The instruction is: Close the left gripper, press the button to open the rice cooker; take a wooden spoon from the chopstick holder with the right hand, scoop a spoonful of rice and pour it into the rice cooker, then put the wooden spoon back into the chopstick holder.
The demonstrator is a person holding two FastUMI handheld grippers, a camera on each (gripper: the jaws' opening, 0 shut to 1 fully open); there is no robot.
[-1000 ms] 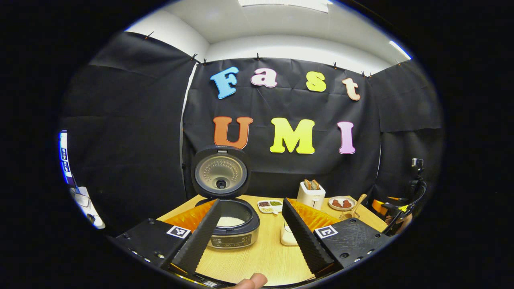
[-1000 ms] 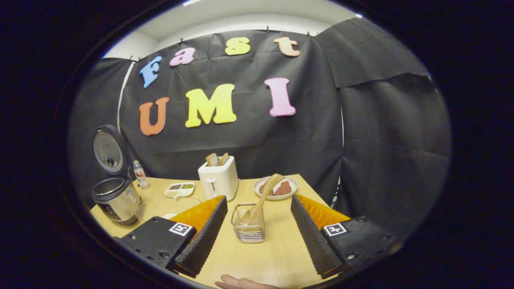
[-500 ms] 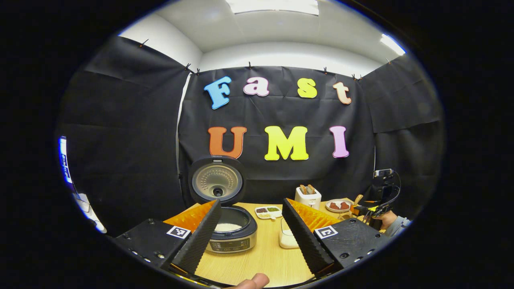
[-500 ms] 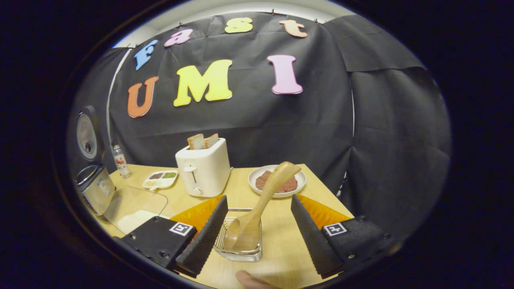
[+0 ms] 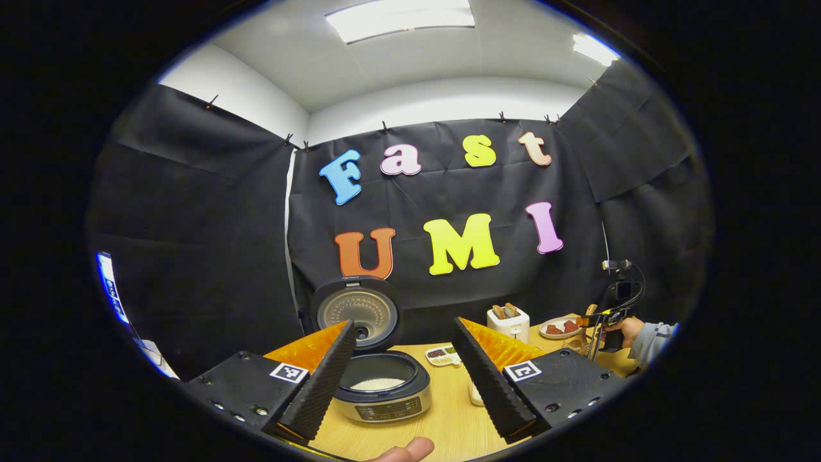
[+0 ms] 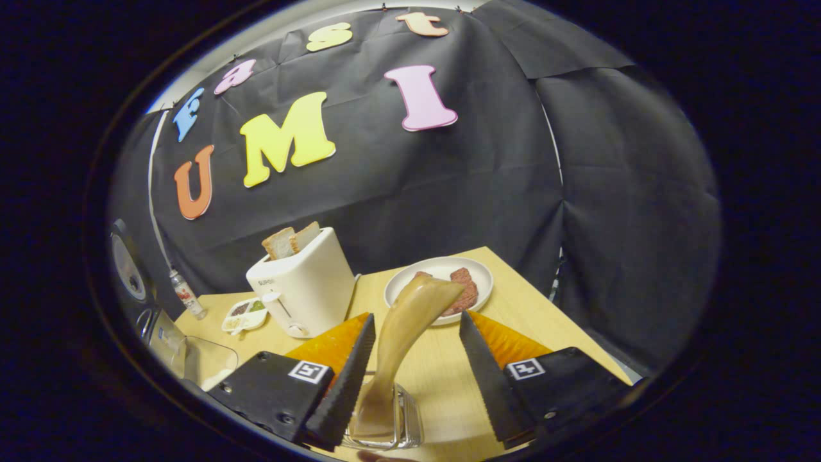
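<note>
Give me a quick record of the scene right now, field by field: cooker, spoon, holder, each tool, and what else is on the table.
cooker: cooker lid up, white rice inside
spoon: spoon standing tilted in the holder
holder: holder on the table, in front of the plate
right tool: right tool open, fingers either side of the spoon, not pressing it
left tool: left tool open, holding nothing, facing the cooker
other items: toaster with bread; plate with meat; small dish
</note>
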